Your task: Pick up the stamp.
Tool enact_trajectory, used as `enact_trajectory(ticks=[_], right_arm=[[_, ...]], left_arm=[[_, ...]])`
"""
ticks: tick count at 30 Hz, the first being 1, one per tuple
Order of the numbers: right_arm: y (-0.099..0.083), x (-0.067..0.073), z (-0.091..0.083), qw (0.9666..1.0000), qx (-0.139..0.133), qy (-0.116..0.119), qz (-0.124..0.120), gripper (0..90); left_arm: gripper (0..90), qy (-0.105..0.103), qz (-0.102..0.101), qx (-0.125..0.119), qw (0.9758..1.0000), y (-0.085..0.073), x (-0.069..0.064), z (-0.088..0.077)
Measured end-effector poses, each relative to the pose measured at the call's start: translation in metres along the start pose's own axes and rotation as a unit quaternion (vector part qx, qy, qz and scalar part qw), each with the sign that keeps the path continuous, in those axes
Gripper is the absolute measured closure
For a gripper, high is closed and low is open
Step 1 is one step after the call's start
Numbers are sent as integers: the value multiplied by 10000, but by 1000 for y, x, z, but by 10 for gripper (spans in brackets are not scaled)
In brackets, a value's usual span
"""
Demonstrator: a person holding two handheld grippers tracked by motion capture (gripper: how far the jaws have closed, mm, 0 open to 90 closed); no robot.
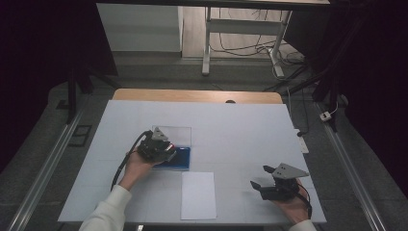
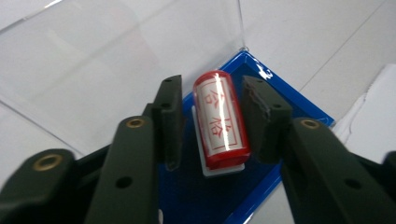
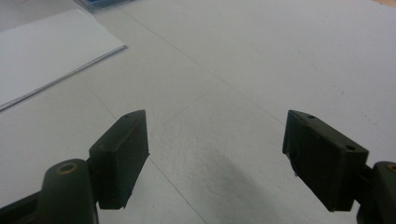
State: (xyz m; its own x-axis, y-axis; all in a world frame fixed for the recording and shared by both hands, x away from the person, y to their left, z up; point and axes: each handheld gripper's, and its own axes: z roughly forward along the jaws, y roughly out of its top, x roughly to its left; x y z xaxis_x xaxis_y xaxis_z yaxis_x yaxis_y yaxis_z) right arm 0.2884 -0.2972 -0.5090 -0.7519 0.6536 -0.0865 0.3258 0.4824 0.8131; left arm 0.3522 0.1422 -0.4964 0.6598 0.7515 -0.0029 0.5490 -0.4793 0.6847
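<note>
Stamp (image 2: 220,122) — a red cylinder with a white label bearing red characters — lies on its side on a small white pad inside the blue tray (image 2: 299,105) of an open case. We note the clear lid (image 2: 116,56) of that case stands up behind the tray, hinged open. In the high view the case (image 1: 182,159) sits left of centre on the white table sheet (image 1: 240,130), with a blank sheet of paper (image 1: 197,195) just in front of it, near the table's front edge.

Left gripper (image 2: 212,123) straddles the stamp: one jaw pad on either side of the red body. On the right the pad looks to be at or nearly at the stamp's side; on the left we see a narrow gap. We cannot call it a firm grip — the jaws are narrowed around the stamp, which rests on its pad in the tray. From above, the left gripper (image 1: 168,153) sits over the case, held in the person's left hand (image 1: 137,166).

Right gripper (image 3: 217,154) has its jaws spread wide with nothing between them, above bare table sheet. In the high view it (image 1: 262,177) sits near the front right of the table, well apart from the case.
</note>
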Motion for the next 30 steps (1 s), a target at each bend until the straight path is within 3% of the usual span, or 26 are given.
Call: enact_trajectory(ticks=[5,19,30], right_arm=[[0,0,0,10000,9,-5,-15,223],[0,-1,0,10000,7,-8,-1,224],[0,0,0,10000,-29,19,6,224]], left_arm=[[675,-50,-17,20,10000,0,0,0],[698,-3,59,27,10000,0,0,-1],[699,-137,42,-287,9995,2,1,-19]])
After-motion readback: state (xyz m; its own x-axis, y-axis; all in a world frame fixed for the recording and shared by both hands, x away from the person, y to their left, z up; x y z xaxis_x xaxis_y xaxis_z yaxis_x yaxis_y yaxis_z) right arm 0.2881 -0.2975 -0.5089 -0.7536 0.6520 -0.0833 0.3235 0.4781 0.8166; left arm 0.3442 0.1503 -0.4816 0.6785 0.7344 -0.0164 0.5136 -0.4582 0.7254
